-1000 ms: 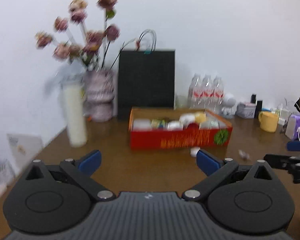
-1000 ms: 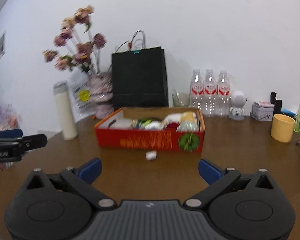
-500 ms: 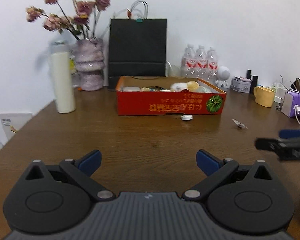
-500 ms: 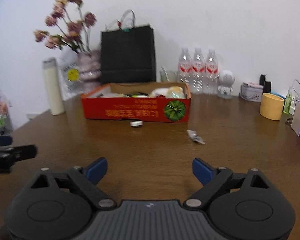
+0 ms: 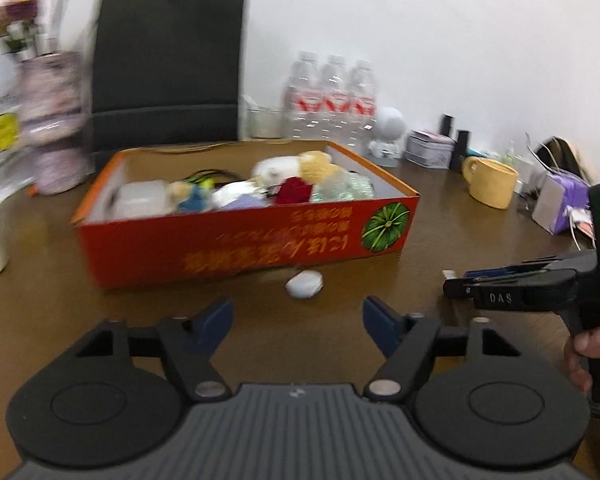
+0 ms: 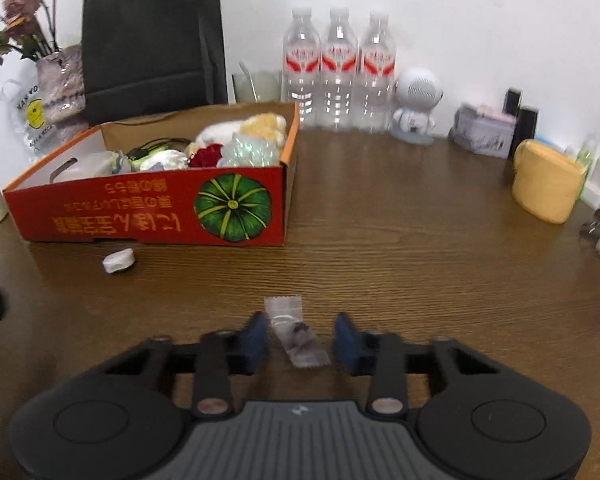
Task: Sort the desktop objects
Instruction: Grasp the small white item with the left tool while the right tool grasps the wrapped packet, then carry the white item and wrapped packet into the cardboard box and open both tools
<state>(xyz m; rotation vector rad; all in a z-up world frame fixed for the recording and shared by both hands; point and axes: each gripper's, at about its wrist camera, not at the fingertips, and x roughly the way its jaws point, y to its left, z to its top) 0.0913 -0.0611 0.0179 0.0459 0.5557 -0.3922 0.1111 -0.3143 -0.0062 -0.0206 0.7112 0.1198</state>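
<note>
My right jaws (image 6: 301, 338) are closing with a clear packet (image 6: 296, 332) between the blue pads; in the right wrist view a gap shows on each side of the packet, so the pads do not yet press it. The packet lies flat on the desk (image 6: 420, 240). Its long axis runs roughly away from me, the far crimped end tilted slightly left and the near end slightly right. A small dark item shows inside it, towards the near end.

My left jaws (image 5: 298, 326) are apart and closing, with nothing between them. A small white object (image 5: 305, 284) lies on the desk just ahead of them, near the front wall of the red box (image 5: 240, 248) — not touching the pads. Its shape is blurred; no axis can be told.

Containers:
- Red box: open top, a green pumpkin printed on the front wall, print upside down. It holds mixed items — a red piece, a cream plush, a crinkled clear wrap, a white case, a dark cable.
- Yellow mug (image 6: 546, 186): on the desk at right, contents not visible.
- Black bag (image 6: 152, 36): upright behind the box, contents hidden.
- Three bottles (image 6: 338, 68): upright in a row against the wall.
</note>
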